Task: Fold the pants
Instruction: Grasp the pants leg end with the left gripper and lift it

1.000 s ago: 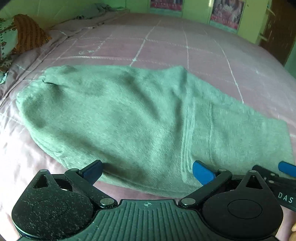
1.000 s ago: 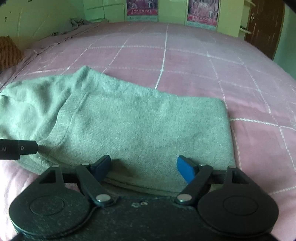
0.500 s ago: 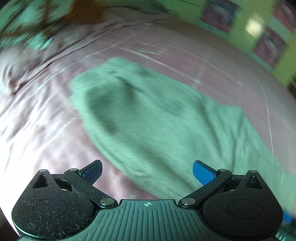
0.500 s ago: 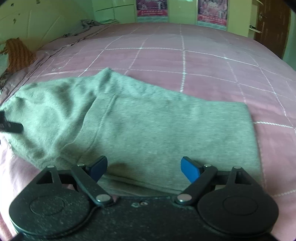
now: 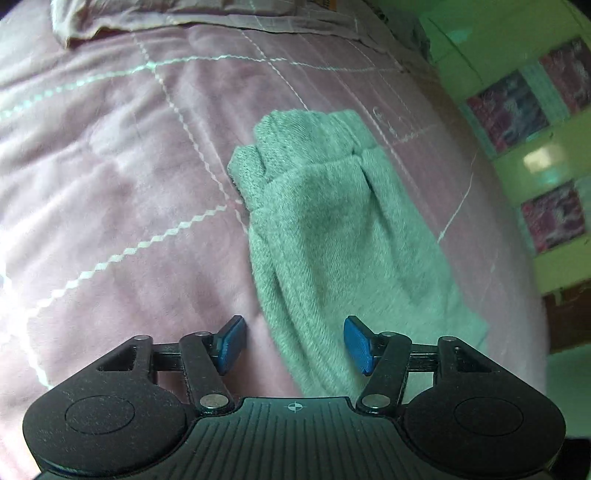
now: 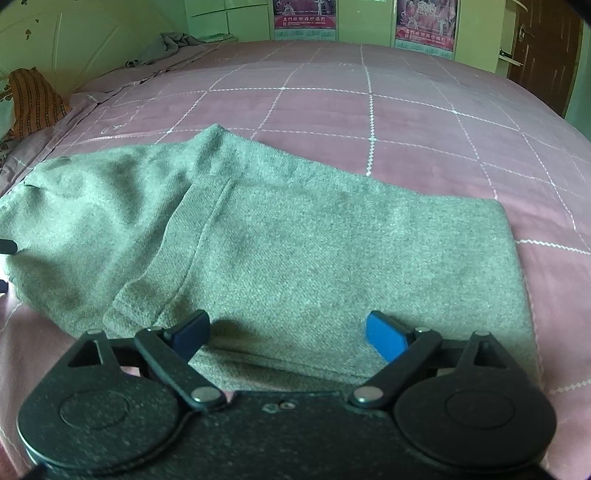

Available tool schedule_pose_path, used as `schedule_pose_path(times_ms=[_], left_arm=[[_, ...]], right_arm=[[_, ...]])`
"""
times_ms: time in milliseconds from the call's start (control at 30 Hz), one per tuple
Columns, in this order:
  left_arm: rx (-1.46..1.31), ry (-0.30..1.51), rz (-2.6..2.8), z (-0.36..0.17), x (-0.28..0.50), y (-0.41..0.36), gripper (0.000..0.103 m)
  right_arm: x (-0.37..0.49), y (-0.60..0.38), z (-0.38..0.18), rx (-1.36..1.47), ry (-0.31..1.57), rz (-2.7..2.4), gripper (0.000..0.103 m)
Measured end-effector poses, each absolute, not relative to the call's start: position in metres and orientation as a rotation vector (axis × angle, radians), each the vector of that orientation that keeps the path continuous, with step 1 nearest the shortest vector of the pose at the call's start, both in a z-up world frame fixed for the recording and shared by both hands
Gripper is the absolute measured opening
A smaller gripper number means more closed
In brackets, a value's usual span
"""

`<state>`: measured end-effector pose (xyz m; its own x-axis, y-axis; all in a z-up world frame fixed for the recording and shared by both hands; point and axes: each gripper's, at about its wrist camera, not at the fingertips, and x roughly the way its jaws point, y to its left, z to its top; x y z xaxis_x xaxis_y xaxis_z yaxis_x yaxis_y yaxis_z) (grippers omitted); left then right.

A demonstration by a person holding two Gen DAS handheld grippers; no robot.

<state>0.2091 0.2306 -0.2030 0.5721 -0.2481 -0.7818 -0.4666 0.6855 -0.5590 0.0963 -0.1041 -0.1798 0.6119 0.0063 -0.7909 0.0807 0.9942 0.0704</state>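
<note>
The grey-green pants point(image 6: 303, 240) lie folded on the pink quilted bed point(image 6: 369, 110). In the left wrist view the pants point(image 5: 332, 229) run away from me, ribbed end farthest. My left gripper point(image 5: 295, 343) is open and empty, its jaws either side of the near left edge of the pants. My right gripper point(image 6: 288, 334) is open and empty, low over the near edge of the pants. A dark tip of the left gripper point(image 6: 7, 246) shows at the left edge of the right wrist view.
The pink quilt with white stitched squares stretches far around the pants. An orange patterned pillow point(image 6: 33, 99) and bunched cloth point(image 6: 173, 42) lie at the far left. Green walls with posters point(image 6: 304, 14) and a brown door point(image 6: 543, 51) stand behind the bed.
My left gripper has swung round to the left end of the pants and now looks along their length. My right gripper has drawn back slightly. Both stay open.
</note>
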Motion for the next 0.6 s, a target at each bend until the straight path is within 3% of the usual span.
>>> schedule_pose_path(times_ms=[600], left_arm=[[-1.162,0.689,0.020,-0.273,0.250,0.227,0.059]], right_arm=[[0.101,-0.101,-0.185,0.078,0.898,-0.053,0.099]])
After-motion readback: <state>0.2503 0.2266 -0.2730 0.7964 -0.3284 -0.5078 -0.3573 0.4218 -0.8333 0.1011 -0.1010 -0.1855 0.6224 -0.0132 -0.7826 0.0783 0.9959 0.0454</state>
